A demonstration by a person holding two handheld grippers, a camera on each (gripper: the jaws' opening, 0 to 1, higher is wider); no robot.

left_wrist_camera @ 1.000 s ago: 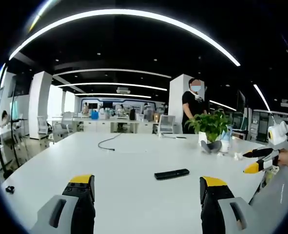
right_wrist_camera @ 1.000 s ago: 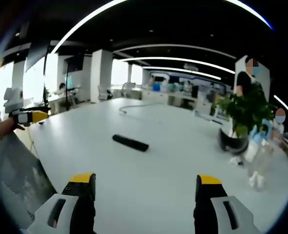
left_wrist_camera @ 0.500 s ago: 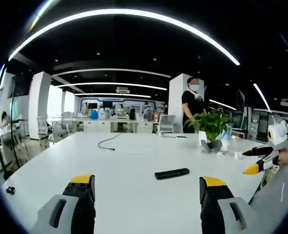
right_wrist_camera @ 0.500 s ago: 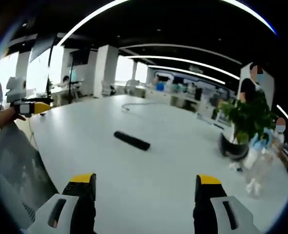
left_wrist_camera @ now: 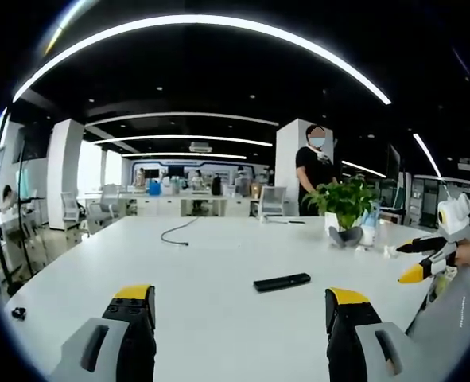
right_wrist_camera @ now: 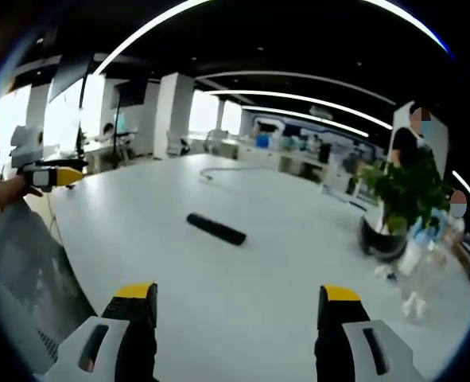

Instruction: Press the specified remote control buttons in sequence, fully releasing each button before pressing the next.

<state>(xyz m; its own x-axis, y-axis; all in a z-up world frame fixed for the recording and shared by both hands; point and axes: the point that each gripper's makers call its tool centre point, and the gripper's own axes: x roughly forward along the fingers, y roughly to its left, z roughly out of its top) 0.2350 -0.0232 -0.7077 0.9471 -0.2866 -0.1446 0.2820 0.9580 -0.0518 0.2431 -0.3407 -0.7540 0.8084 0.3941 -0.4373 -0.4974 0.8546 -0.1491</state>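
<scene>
Plant (left_wrist_camera: 345,208) and cable (left_wrist_camera: 175,233) lie beyond remote (left_wrist_camera: 281,282) on table (left_wrist_camera: 219,318).

We see a large white surface (left_wrist_camera: 219,263) stretching away under both views, its top smooth and glossy. A slim black remote control (left_wrist_camera: 281,282) lies flat on it near the middle, well apart from everything else; in the right gripper view the same remote control (right_wrist_camera: 215,229) lies at a slant. Farther back a thin dark cable (left_wrist_camera: 176,232) curls on the top. Toward the far side stands a potted plant (left_wrist_camera: 343,212) in a dark pot, with a clear bottle (right_wrist_camera: 422,280) just beside it. A small dark object (left_wrist_camera: 17,313) rests near the surface's near left edge; we cannot tell what it is.
</scene>
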